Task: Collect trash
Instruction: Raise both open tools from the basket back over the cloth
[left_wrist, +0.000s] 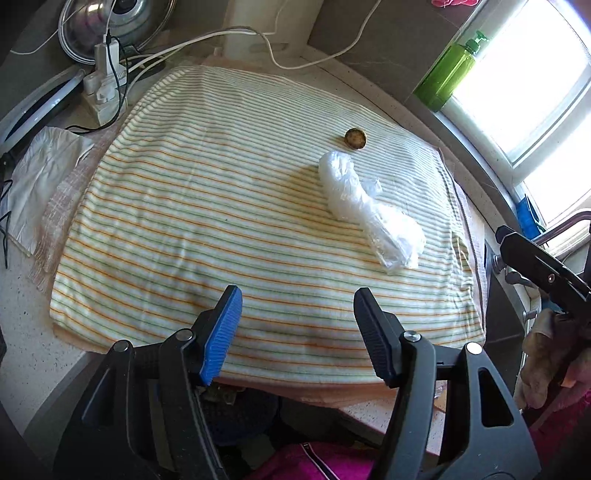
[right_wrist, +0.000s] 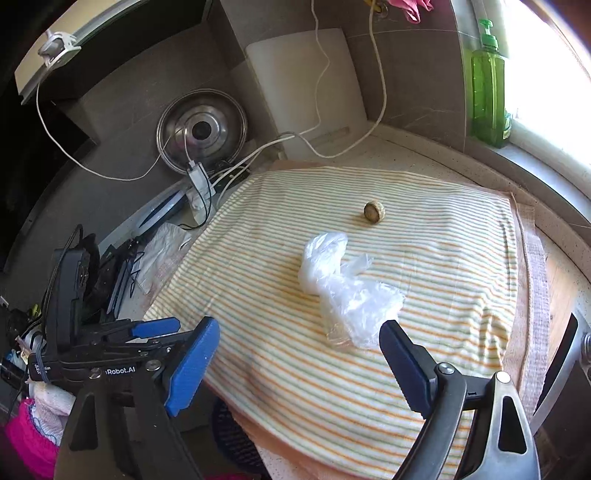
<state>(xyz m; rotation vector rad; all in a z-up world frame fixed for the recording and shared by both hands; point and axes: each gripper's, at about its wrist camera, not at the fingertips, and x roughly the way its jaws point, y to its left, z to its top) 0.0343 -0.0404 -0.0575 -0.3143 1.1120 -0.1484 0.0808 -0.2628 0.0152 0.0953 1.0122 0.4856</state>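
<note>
A crumpled clear plastic bag (left_wrist: 369, 206) lies on the striped cloth (left_wrist: 221, 206), right of centre. A small round brown-yellow piece of trash (left_wrist: 355, 138) sits just beyond it. My left gripper (left_wrist: 297, 328) is open and empty over the cloth's near edge, short of the bag. In the right wrist view the bag (right_wrist: 343, 288) lies just ahead of my right gripper (right_wrist: 299, 365), which is open and empty, with the round piece (right_wrist: 374, 211) farther back. The left gripper also shows at the left of the right wrist view (right_wrist: 155, 332).
A green soap bottle (right_wrist: 487, 85) stands on the window sill at the right. A metal pot lid (right_wrist: 201, 129), white chargers and cables (right_wrist: 199, 181) crowd the back left. A crumpled white paper (left_wrist: 44, 177) lies left of the cloth. A sink edge (right_wrist: 561, 369) is at the right.
</note>
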